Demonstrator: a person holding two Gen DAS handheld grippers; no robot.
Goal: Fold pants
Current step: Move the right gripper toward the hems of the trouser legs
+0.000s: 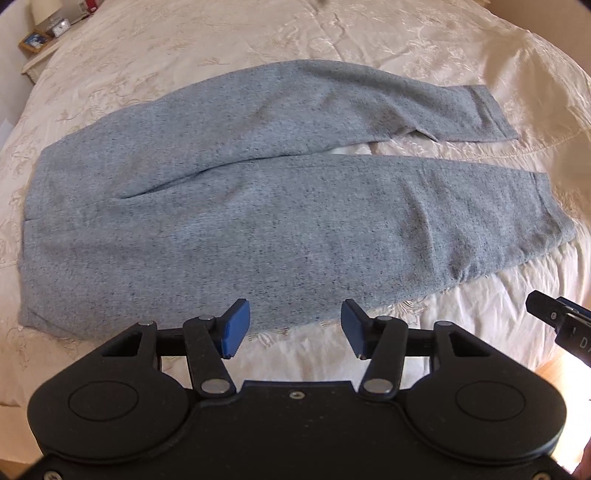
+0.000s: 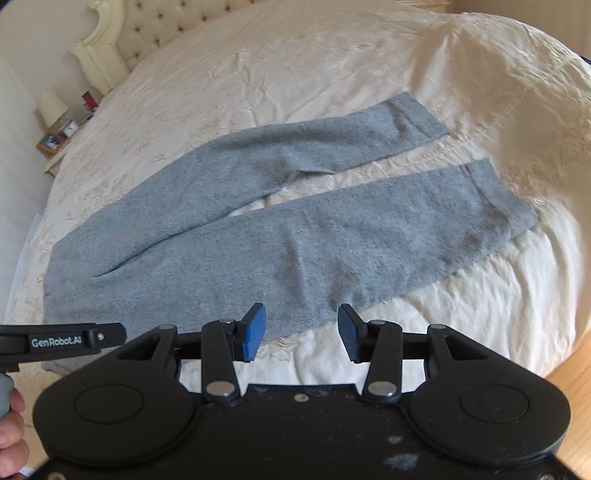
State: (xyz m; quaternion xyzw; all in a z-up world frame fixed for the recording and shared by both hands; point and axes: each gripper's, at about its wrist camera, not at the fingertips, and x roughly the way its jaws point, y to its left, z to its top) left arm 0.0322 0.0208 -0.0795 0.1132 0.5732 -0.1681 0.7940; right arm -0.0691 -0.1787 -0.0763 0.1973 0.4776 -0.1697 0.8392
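Observation:
Grey knit pants (image 1: 236, 206) lie flat on a cream bedspread (image 1: 229, 40), waist to the left, both legs running right and spread apart. They also show in the right wrist view (image 2: 258, 236). My left gripper (image 1: 294, 328) is open and empty, hovering just above the near edge of the near leg. My right gripper (image 2: 302, 334) is open and empty, above the near edge of the same leg, farther right. The right gripper's body shows at the right edge of the left wrist view (image 1: 561, 325); the left gripper's body shows at the left in the right wrist view (image 2: 62, 341).
A nightstand (image 2: 55, 144) with a lamp (image 2: 51, 107), a clock and a framed picture stands at the far left by the tufted headboard (image 2: 147, 33). Wooden floor (image 2: 576, 376) shows past the bed's near right edge.

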